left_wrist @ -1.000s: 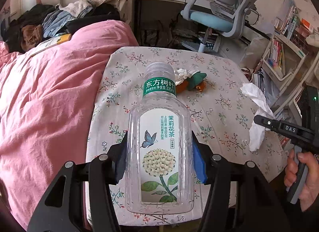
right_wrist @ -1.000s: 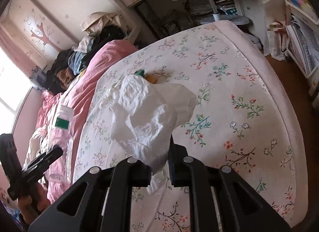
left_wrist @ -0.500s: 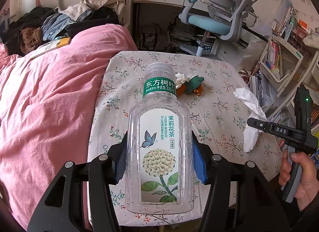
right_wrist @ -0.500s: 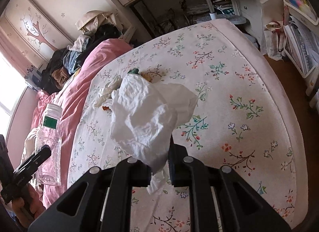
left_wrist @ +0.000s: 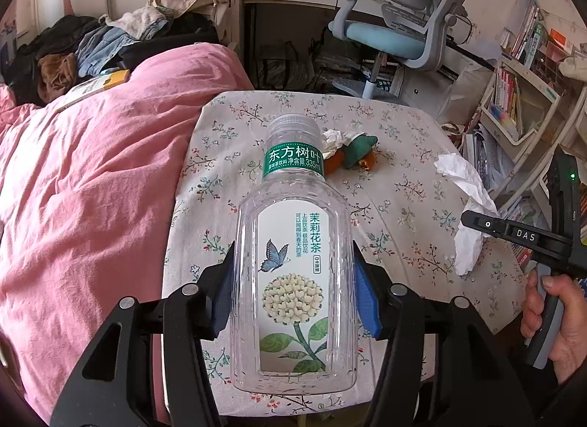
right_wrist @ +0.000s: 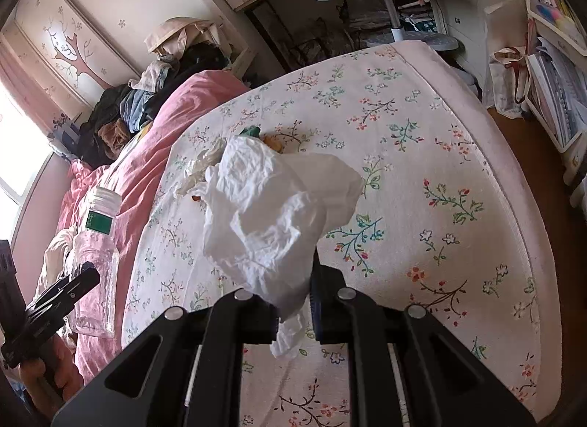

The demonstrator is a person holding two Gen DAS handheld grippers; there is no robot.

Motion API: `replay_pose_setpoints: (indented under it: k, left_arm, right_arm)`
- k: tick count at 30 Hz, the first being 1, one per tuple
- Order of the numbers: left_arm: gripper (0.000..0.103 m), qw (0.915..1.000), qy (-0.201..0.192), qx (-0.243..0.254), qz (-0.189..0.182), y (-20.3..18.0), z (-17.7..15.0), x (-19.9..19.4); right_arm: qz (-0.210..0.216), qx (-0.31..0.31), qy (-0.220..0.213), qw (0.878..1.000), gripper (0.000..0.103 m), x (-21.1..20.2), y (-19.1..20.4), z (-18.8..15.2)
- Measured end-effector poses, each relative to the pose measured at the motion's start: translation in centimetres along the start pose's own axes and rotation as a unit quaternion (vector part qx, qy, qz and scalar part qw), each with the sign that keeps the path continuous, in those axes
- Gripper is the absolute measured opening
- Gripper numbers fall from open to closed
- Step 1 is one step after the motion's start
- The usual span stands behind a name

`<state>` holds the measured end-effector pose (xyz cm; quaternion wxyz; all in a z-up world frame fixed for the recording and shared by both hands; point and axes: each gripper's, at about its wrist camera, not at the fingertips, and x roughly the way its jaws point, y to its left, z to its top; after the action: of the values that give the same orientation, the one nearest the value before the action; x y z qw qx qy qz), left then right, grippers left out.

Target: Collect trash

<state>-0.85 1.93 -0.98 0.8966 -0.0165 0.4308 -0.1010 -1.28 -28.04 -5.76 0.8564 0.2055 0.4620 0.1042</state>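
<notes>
Over the floral bed (left_wrist: 396, 185): one bottle (left_wrist: 293, 280), one tissue (right_wrist: 271, 214), each gripped.

The clear plastic bottle (left_wrist: 293, 280) has a ribbed clear cap, a green neck band with white characters, and a white label printed with a blue butterfly and a cluster of cream flowers; it looks empty; it stands upright in the air above the near edge of the floral-sheeted bed (left_wrist: 396, 185), pinched at its sides between blue-padded fingers (left_wrist: 365, 298); the crumpled white tissue (right_wrist: 271, 214) is bunched and creased, its lower tail clamped between black fingers (right_wrist: 324, 302), the bulk of it billowing upward above the bed; farther back on the sheet lies a small heap of green and orange scraps with a white paper wad (left_wrist: 348, 152), resting flat.
</notes>
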Motion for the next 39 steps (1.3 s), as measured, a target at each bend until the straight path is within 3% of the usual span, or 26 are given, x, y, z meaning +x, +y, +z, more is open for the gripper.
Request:
replay_pose_setpoints:
  k: [39]
  left_arm:
    - [0.053,1.0000,-0.001,0.001,0.001,-0.10,0.00,0.15]
  right_arm:
    - [-0.003,-0.016,0.004,1.000,0.015,0.25,0.73,-0.37]
